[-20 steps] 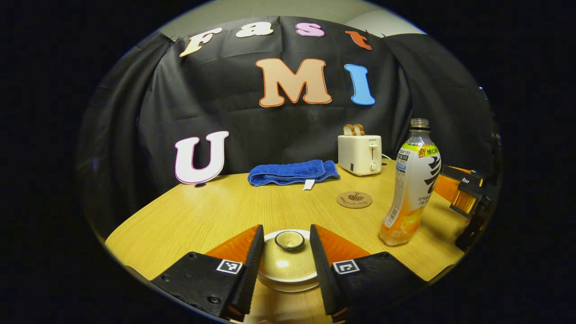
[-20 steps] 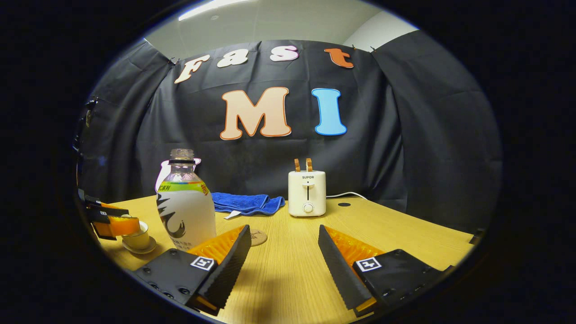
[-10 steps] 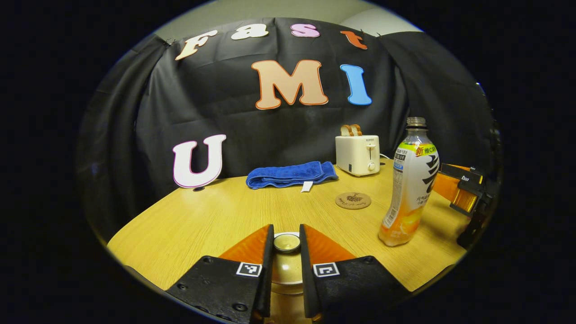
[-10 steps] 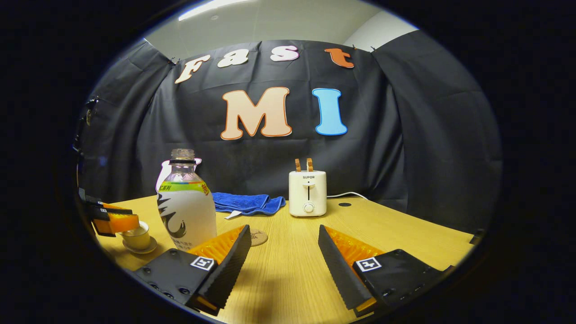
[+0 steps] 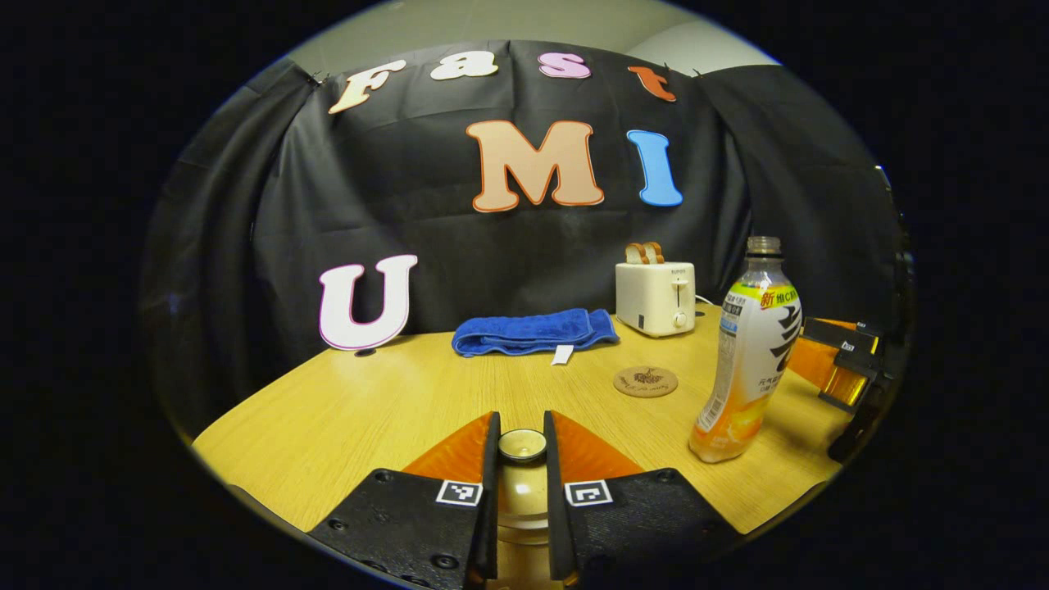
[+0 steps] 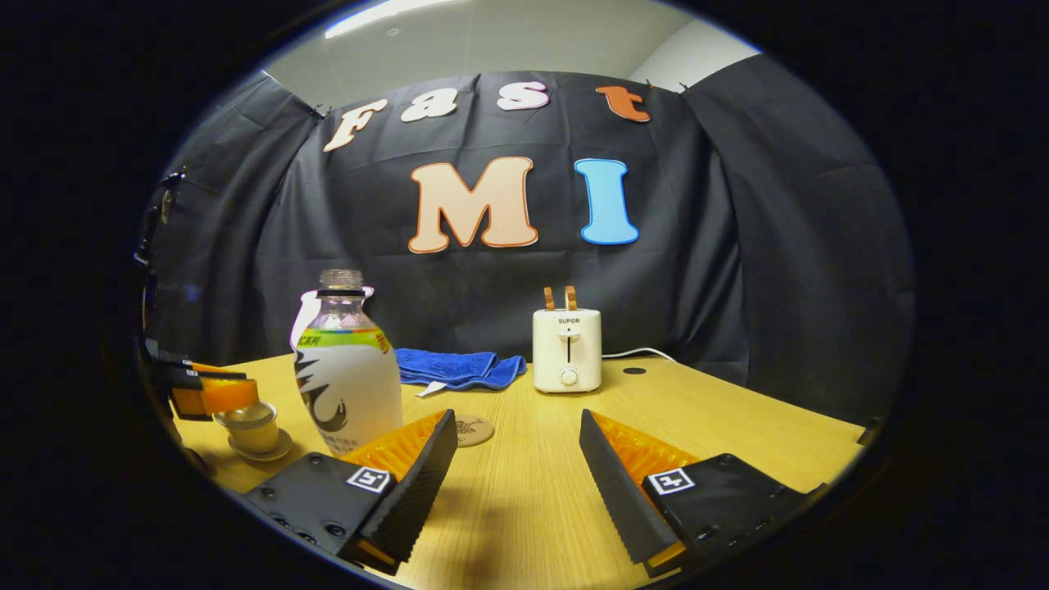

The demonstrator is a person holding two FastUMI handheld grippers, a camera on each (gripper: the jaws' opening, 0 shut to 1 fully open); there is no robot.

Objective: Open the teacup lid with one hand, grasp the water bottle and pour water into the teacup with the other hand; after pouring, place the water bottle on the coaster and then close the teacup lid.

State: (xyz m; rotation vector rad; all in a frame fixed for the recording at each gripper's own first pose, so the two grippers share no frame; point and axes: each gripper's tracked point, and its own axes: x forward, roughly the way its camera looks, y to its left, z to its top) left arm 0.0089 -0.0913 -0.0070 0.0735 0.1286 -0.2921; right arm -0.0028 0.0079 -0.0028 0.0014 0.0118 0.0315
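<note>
Lid-opening step. The left gripper [image 5: 521, 483] has its jaws clenched on the knob of the teacup lid [image 5: 522, 445], at the near edge of the table [image 5: 352, 410]; in the right gripper view the lid [image 6: 244, 416] appears just clear of the teacup [image 6: 256, 437], though the gap is too small to confirm. The right gripper [image 6: 516, 475] rests with jaws released, the water bottle [image 6: 348, 381] just beside its left finger, not between them. The bottle is uncapped and upright; the coaster [image 5: 645, 381] lies behind it toward the far edge. Next, judged: hold the lid aside, shift the right jaws around the bottle body, close, lift.
</note>
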